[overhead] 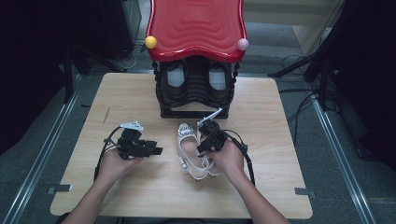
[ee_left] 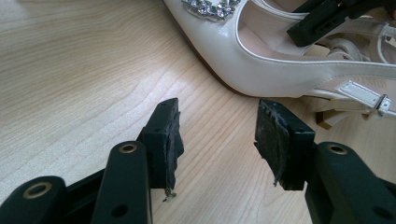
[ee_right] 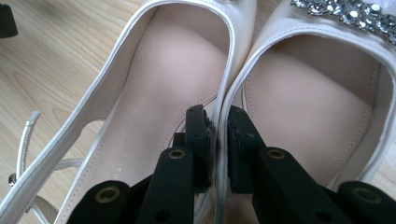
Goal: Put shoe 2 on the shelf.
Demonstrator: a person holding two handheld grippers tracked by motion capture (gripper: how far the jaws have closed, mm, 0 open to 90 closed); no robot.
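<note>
Right gripper view had your right gripper (ee_right: pixel 217 140) pinched on the two touching inner walls of the white shoes (ee_right: pixel 233 70), one jaw inside each shoe, so the pair was clamped together at mid-length. High view put the shoes (overhead: pixel 189 144) on the wooden table (overhead: pixel 140 196), toes toward the black shoe rack (overhead: pixel 194 91) under the red seat (overhead: pixel 196 25), heels toward you, just in front of the rack. Your left gripper (overhead: pixel 156 150) hovered beside them to the left, jaws spread and holding nothing; the left gripper view showed its jaws apart over bare wood, with the jewelled toe of the nearer shoe (ee_left: pixel 280 60) just ahead.

Risks, as I judged them: the grip sat on thin glossy walls only, so a lift could let one shoe slide out and drop, the heel end being heavier. The loose slingback straps (ee_right: pixel 25 140) could snag on the rack frame. The rack's visible slots looked occupied already, so forcing the pair in could knock a stored shoe. A tighter squeeze could crease the leather edge.
</note>
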